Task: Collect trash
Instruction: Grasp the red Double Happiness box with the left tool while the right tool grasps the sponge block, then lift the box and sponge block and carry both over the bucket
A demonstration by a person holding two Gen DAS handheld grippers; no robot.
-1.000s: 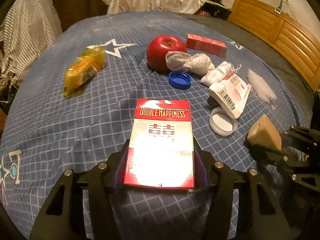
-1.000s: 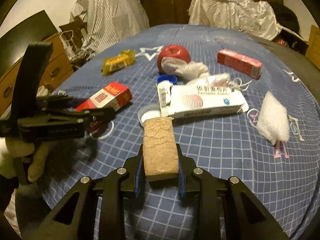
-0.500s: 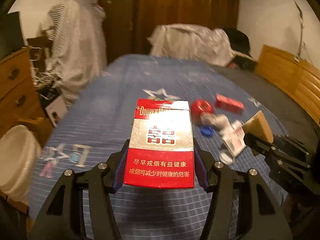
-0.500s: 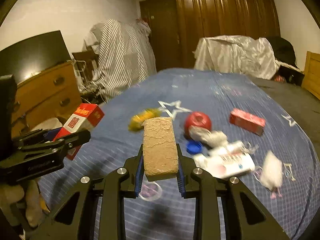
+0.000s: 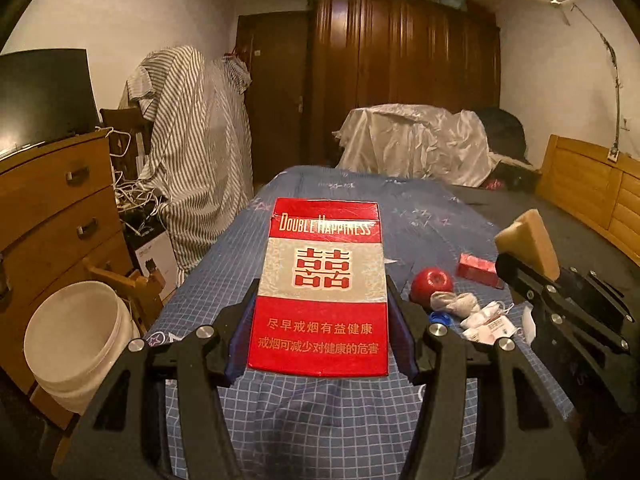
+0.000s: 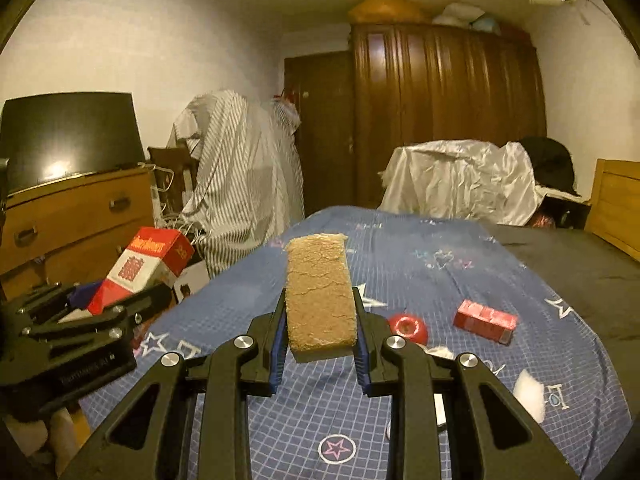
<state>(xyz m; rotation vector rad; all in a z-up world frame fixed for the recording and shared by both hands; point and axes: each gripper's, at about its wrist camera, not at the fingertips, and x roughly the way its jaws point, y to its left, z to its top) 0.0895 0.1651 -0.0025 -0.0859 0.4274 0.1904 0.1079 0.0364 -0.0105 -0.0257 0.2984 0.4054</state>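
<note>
My left gripper (image 5: 320,320) is shut on a red and white "Double Happiness" cigarette pack (image 5: 322,288), held up above the blue checked bedspread (image 5: 280,420). The pack also shows in the right wrist view (image 6: 140,268). My right gripper (image 6: 320,336) is shut on a tan sponge block (image 6: 320,296), also seen in the left wrist view (image 5: 528,240). On the bed lie a red apple (image 5: 432,282), a red carton (image 6: 484,320), crumpled white tissues (image 5: 456,304), a blue cap (image 5: 438,318) and a white puff (image 6: 530,396).
A white bucket (image 5: 72,344) stands on the floor left of the bed, beside a wooden dresser (image 5: 48,216). A striped cloth (image 5: 200,160) hangs over a chair. A dark wardrobe (image 5: 400,80) and a covered heap (image 5: 416,148) stand behind. A wooden headboard (image 5: 592,188) is at the right.
Both grippers have lifted and tilted up from the bed, each still holding its item. The view went from looking down on the trash to looking across the room; the bucket came into view.
</note>
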